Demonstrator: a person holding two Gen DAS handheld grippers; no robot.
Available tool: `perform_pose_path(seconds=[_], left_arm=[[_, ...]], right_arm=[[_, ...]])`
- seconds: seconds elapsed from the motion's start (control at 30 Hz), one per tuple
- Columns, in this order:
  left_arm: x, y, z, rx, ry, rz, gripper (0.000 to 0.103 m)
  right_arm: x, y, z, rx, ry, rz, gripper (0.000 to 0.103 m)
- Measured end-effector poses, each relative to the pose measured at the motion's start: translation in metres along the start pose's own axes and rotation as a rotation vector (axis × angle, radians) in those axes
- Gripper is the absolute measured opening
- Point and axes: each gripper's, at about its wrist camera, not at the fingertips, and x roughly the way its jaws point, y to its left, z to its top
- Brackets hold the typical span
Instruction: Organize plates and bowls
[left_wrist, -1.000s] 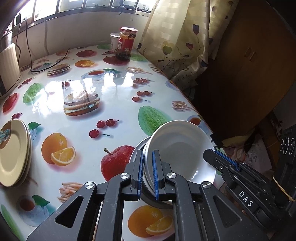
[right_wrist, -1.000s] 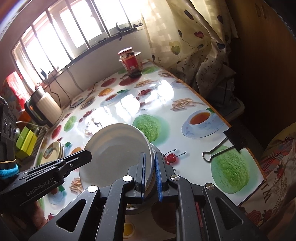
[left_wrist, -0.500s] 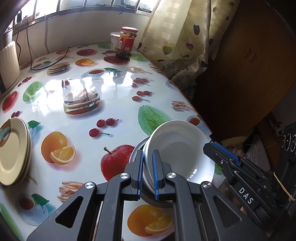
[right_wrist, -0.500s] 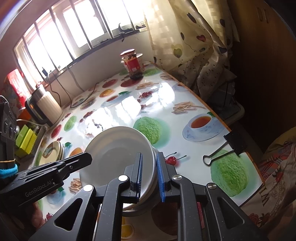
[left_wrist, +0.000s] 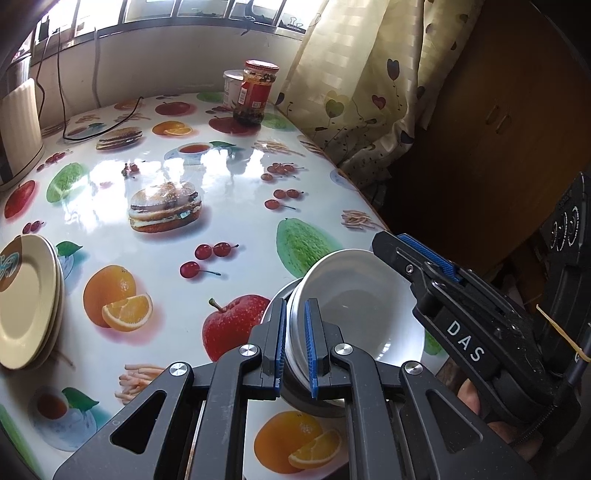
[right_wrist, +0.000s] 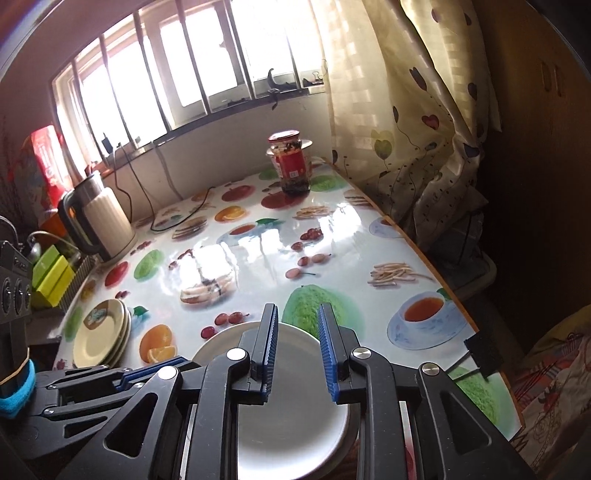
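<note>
Left wrist view: white bowl (left_wrist: 354, 317) tilted at the desk's (left_wrist: 229, 192) near right edge, rim pinched by left tongs (left_wrist: 295, 341). Right tongs (right_wrist: 295, 354) spread wide over it, gripping nothing. Cream plates (left_wrist: 26, 306) stacked well apart, far left.

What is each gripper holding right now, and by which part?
Left gripper clamps the white bowl by its near rim. Right gripper is open, holding nothing.
</note>
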Motion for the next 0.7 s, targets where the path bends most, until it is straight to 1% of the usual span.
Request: perform_pose_path(seconds=[0.2,0.4,0.5,0.6,0.7], left_arm=[[-0.002,0.005,-0.001,-0.012,-0.009,-0.005,0.011],[0.002,0.005,0.000,-0.013,-0.001,-0.006,0.011],[0.004,0.005,0.000,-0.017,0.007,-0.007,0.011],[0.005,0.006,-0.001,-0.017,0.009,-0.007,0.011],[0.005,0.007,-0.001,-0.018,0.010,-0.009,0.011]], right_arm=[[0.017,0.003,-0.002,-0.013,0.043,-0.004,0.022],[0.020,0.002,-0.002,-0.007,0.049,-0.004,0.022],[0.017,0.007,0.000,-0.032,0.023,-0.023,0.022],[0.023,0.009,0.004,-0.033,0.043,0.005,0.022],[0.028,0.012,0.003,-0.046,0.045,0.003,0.022]])
